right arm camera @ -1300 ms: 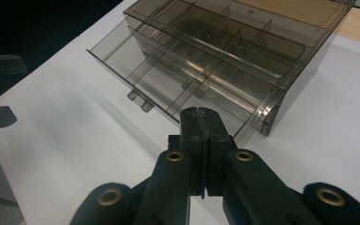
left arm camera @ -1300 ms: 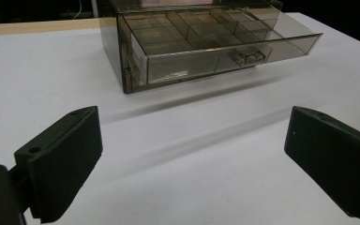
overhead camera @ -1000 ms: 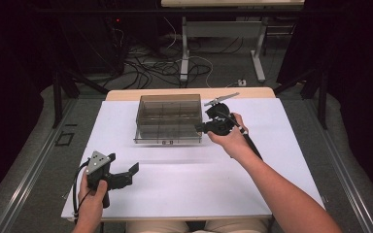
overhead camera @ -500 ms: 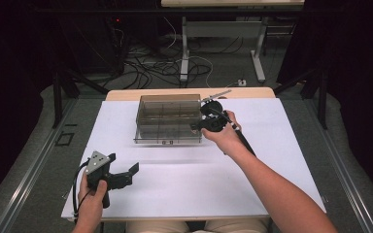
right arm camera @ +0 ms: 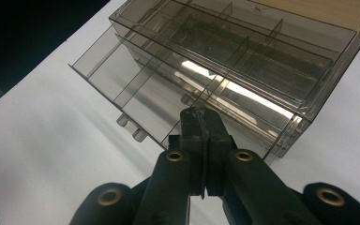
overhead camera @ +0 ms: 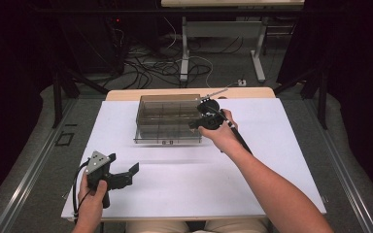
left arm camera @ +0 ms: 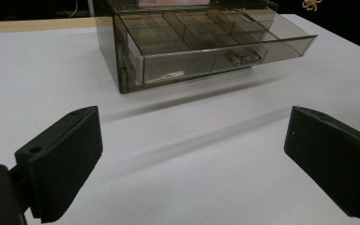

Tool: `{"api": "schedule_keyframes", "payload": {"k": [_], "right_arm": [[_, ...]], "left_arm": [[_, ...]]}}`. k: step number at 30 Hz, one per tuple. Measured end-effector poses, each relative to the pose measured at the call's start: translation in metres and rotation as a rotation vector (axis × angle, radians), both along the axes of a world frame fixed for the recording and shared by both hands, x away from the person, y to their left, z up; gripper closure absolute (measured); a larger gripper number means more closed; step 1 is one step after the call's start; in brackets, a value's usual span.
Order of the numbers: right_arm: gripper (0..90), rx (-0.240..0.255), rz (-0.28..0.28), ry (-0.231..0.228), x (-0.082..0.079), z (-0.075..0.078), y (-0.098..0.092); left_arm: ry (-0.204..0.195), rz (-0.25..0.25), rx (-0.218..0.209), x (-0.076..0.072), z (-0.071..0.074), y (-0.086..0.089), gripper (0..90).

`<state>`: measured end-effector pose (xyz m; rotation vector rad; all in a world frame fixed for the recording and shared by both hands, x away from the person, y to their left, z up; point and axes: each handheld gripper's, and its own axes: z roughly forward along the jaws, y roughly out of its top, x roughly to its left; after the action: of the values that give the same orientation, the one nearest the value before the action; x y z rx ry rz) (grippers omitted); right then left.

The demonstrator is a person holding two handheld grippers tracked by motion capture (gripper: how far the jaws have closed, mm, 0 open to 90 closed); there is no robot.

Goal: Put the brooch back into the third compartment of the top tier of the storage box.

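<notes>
The left hand-held gripper rests at the near left of the white table, held in the person's left hand, its jaws standing wide apart with nothing between them and pointing toward the right. Its grey three-cornered plate faces up, and a black cable loops down from it at the table's near edge. Farther in, right of centre, the right hand-held gripper is held by the person's right hand, the forearm crossing the table from the near right. Its jaws are pressed together on nothing, their tips at the right end of a smoky transparent drawer box that sits on the far middle of the table, well apart from the left hand-held gripper. In the left gripper view the box's drawer stands pulled out toward the near side, its small compartments open to view and a small handle on its front. Beyond the table, cables lie tangled on the floor between the legs of another table.
</notes>
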<state>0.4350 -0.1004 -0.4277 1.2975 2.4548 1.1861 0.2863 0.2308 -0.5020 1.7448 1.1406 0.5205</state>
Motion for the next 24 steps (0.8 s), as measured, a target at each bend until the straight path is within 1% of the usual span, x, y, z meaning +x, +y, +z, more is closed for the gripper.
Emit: {"api": "schedule_keyframes", "payload": {"k": [4, 5, 9, 11, 13, 14, 15, 16, 17, 19, 24], "right_arm": [[90.0, -0.003, -0.014, 0.010, 0.004, -0.003, 0.000], [90.0, -0.005, -0.024, 0.022, 0.005, -0.004, 0.000], [90.0, -0.007, -0.035, 0.030, 0.008, -0.006, 0.001], [90.0, 0.000, -0.040, 0.032, 0.010, -0.009, 0.001], [90.0, -0.012, -0.048, 0.043, 0.012, -0.010, 0.001], [90.0, -0.006, -0.046, 0.046, 0.012, -0.010, 0.001], [90.0, -0.020, -0.051, 0.044, 0.013, -0.011, 0.001], [90.0, -0.003, -0.057, 0.041, 0.013, -0.013, 0.002], [90.0, -0.020, -0.051, 0.047, 0.014, -0.013, 0.001], [90.0, -0.014, -0.056, 0.047, 0.016, -0.015, 0.002], [90.0, -0.022, -0.057, 0.058, 0.019, -0.018, 0.004]], "left_arm": [[0.000, 0.000, 0.000, 0.000, 0.000, 0.000, 4.8], [0.001, 0.000, 0.000, 0.000, 0.000, 0.000, 4.8], [0.001, 0.000, -0.001, 0.000, 0.000, 0.000, 4.9], [0.003, 0.000, -0.006, 0.000, 0.000, 0.000, 4.8], [0.003, 0.000, -0.007, 0.000, 0.000, 0.000, 4.8], [0.003, 0.000, -0.007, 0.000, 0.000, 0.000, 4.8], [0.003, 0.000, -0.006, 0.000, 0.000, 0.000, 4.8], [0.003, 0.000, -0.006, 0.000, 0.000, 0.000, 4.9], [0.003, 0.000, -0.006, 0.000, 0.000, 0.000, 4.9], [0.003, 0.000, -0.006, 0.000, 0.000, 0.000, 4.9], [0.002, 0.000, -0.004, 0.000, 0.000, 0.000, 4.9]]}}
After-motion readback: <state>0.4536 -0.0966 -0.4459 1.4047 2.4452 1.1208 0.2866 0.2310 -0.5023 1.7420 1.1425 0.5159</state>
